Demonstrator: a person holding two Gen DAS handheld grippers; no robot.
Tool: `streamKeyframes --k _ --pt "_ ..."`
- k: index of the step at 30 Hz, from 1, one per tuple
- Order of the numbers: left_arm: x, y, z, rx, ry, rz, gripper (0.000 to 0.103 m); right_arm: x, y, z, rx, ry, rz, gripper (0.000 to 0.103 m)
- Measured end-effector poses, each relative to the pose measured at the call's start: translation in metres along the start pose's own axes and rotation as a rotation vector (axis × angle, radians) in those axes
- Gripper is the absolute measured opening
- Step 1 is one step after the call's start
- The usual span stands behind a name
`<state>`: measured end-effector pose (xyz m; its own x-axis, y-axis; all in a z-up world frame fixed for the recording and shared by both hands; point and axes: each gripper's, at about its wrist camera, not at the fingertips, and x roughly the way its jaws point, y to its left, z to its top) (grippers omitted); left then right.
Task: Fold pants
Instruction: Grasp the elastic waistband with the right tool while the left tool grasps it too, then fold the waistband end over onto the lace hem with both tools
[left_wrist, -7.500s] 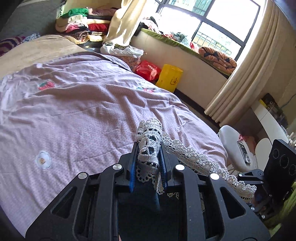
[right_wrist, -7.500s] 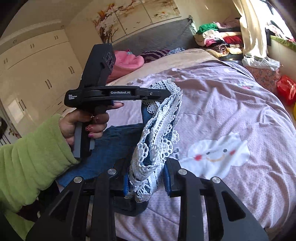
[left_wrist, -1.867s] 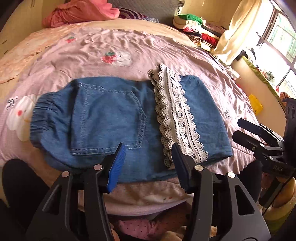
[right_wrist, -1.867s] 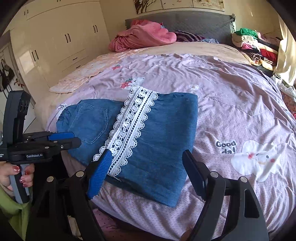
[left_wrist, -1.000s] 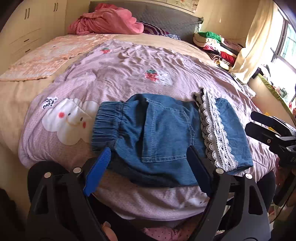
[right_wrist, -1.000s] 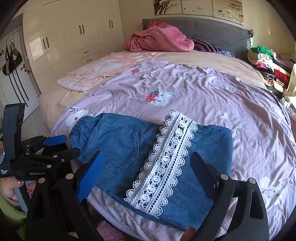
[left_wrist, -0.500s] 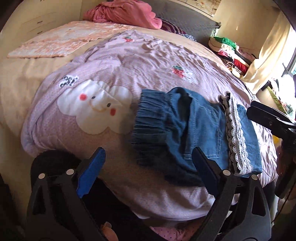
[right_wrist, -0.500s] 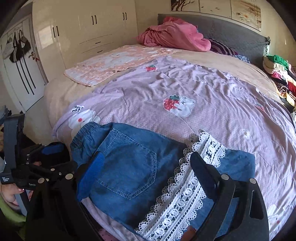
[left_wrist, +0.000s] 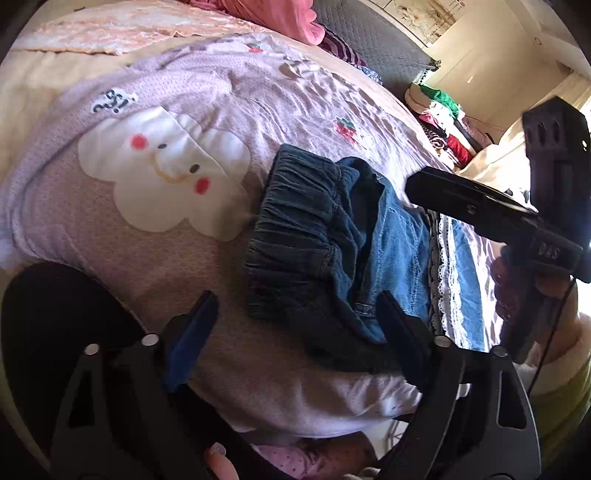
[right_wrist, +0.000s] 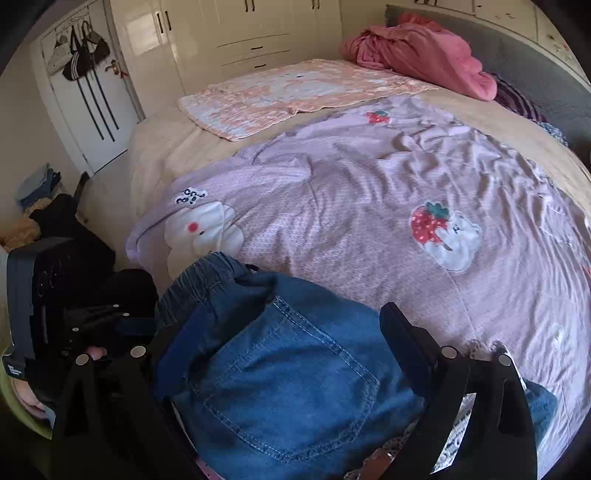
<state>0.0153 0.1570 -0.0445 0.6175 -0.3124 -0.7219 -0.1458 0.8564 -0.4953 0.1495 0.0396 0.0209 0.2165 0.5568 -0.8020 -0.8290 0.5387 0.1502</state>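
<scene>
A: What fills most of both views?

B: A bed covered by a lilac quilt (left_wrist: 229, 258) printed with a white smiling cloud at centre left of the left wrist view and a strawberry patch at centre right of the right wrist view. A peach blanket (right_wrist: 295, 96) lies flat at upper centre of the right wrist view, with a pink heap of cloth (right_wrist: 421, 51) in the upper right, against the grey headboard (right_wrist: 535, 70).

A: Where are the pants?

B: The denim pants (left_wrist: 351, 240) lie on the quilt near its front edge, at centre right of the left wrist view and bottom centre of the right wrist view. The gathered elastic waistband (left_wrist: 295, 229) faces the cloud print; a back pocket (right_wrist: 288, 373) faces up; a white lace strip (left_wrist: 448, 280) runs along the far side.

A: How do the tools stand?

B: The left gripper (left_wrist: 295, 321), at the bottom of its own view, has its fingers spread wide, one beside the waistband corner and one over the near edge of the denim; contact cannot be told. The right gripper (right_wrist: 273, 339) is likewise spread wide above the pocket area, gripping nothing. Each gripper also appears in the other's view, at right and lower left.

A: Smaller background items?

B: White wardrobe doors (right_wrist: 240, 33) at upper centre, bags hanging on a door (right_wrist: 79, 55) at upper left, and stacked clothes (left_wrist: 443, 122) at upper right of the left wrist view.
</scene>
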Motion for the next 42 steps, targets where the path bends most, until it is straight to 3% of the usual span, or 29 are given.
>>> streamKeyframes --k 2,8,13,16,18,23,30,36,42 --pt "0.003 -0.001 -0.001 -0.001 0.006 -0.012 0.062 0.011 0.002 0.007 -0.025 0.023 0.024 0.094" --pt "0.013 0.001 0.002 -0.022 0.017 -0.022 0.058 0.038 0.012 0.023 -0.088 0.093 0.093 0.092" --pt "0.019 0.002 0.002 -0.023 0.024 -0.019 0.058 0.064 0.023 0.024 -0.174 0.176 0.127 0.078" --pt "0.02 0.003 0.0 -0.031 0.024 -0.021 0.058 0.081 0.021 0.019 -0.162 0.233 0.175 0.064" --pt "0.02 0.004 0.0 -0.034 0.023 -0.019 0.058 0.086 0.019 0.017 -0.136 0.236 0.223 0.046" --pt "0.017 0.004 -0.001 -0.039 0.01 -0.029 0.058 0.063 0.009 0.014 -0.077 0.162 0.285 0.035" --pt "-0.003 -0.008 0.0 -0.013 -0.036 -0.052 0.053 0.009 -0.004 0.006 -0.041 0.0 0.375 0.033" --pt "-0.009 -0.035 0.006 0.025 -0.041 -0.11 0.053 -0.041 -0.02 -0.01 -0.06 -0.108 0.36 0.032" --pt "-0.003 -0.08 0.014 0.076 -0.007 -0.192 0.046 -0.084 -0.054 -0.033 -0.028 -0.189 0.311 0.032"
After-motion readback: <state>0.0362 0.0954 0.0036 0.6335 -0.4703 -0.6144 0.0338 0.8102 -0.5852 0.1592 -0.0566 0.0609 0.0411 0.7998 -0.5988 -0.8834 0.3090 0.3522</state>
